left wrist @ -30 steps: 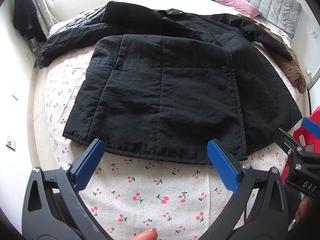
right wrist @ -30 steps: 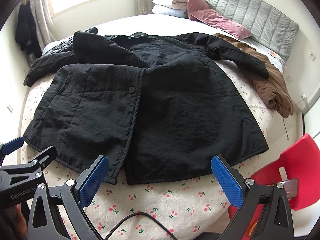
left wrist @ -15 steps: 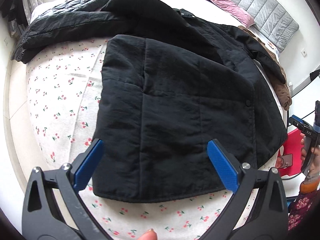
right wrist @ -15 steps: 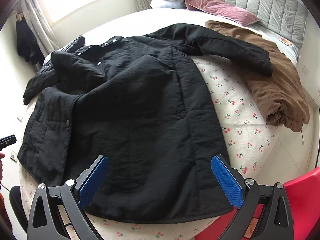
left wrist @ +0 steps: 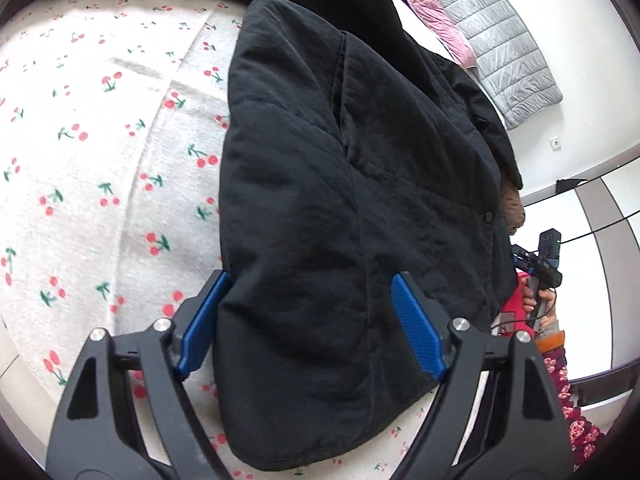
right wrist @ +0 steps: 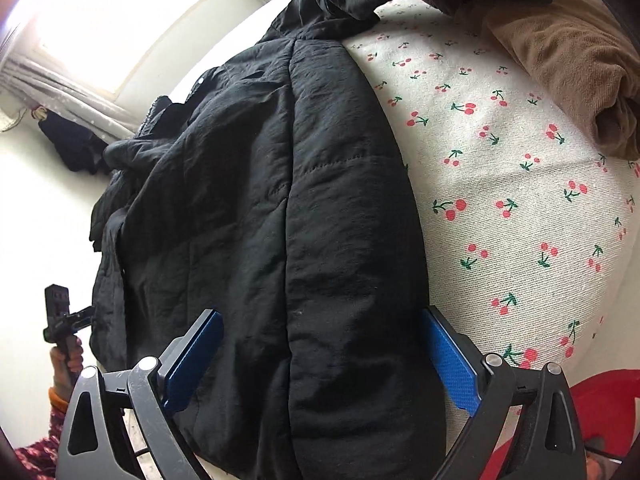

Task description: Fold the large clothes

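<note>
A large black padded jacket lies spread on a bed with a cherry-print sheet. My left gripper is open, low over the jacket's bottom left corner, with the hem edge between its blue pads. My right gripper is open over the jacket's bottom right corner, its pads on either side of the side edge. Each gripper shows small in the other's view, the right one at the far side, the left one likewise.
A brown garment lies on the bed right of the jacket. Pink pillows and a grey headboard are at the far end. A red chair stands by the bed's near right corner. A window is at the far left.
Both grippers have moved apart and down, from a high view over the bed's foot to close over the jacket's two bottom corners. Both stay open.
</note>
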